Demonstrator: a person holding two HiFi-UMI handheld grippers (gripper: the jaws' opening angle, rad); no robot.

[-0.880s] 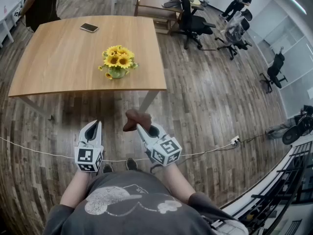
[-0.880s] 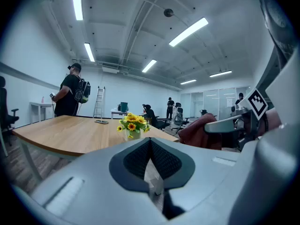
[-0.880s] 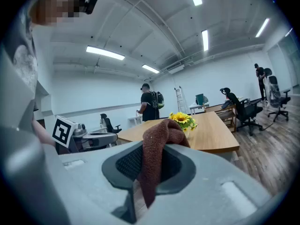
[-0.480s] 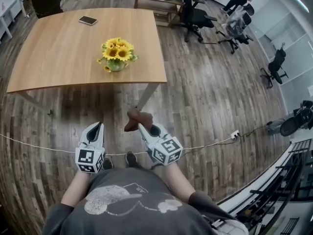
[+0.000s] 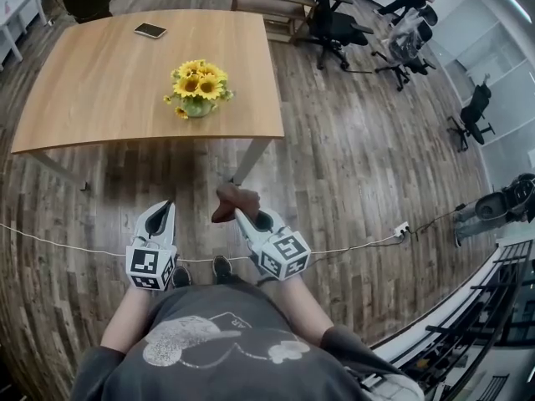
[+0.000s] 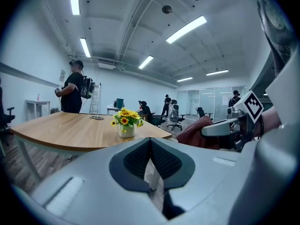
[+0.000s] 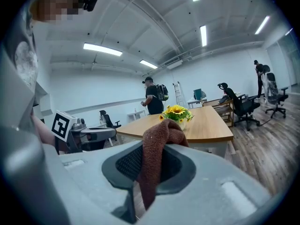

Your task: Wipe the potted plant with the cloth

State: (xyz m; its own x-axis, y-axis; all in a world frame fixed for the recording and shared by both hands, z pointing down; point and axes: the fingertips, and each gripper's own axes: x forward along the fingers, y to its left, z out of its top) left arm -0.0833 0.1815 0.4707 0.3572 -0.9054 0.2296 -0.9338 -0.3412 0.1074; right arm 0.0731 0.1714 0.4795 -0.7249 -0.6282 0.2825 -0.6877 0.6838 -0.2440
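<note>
Fingers [image 7: 208, 175] of my right gripper [image 5: 244, 217] pinch the brown cloth [image 5: 233, 204], its long axis lying along them, bunched end pointing toward the worktop [image 5: 92, 90]. On my left gripper [image 5: 167, 210] the fingers are closed, empty. The potted plant [image 5: 198, 90] stands upright near the worktop's near edge, well apart.

The left gripper [image 6: 150, 142] fills the foreground, its jaws pressed together with nothing between. Beyond it, a potted plant [image 6: 125, 123] of yellow flowers stands on a wooden table [image 6: 65, 131]. At right, the right gripper [image 6: 206, 131] carries a brown cloth [image 6: 193, 136]. A person [image 6: 73, 89] stands far left.
</note>
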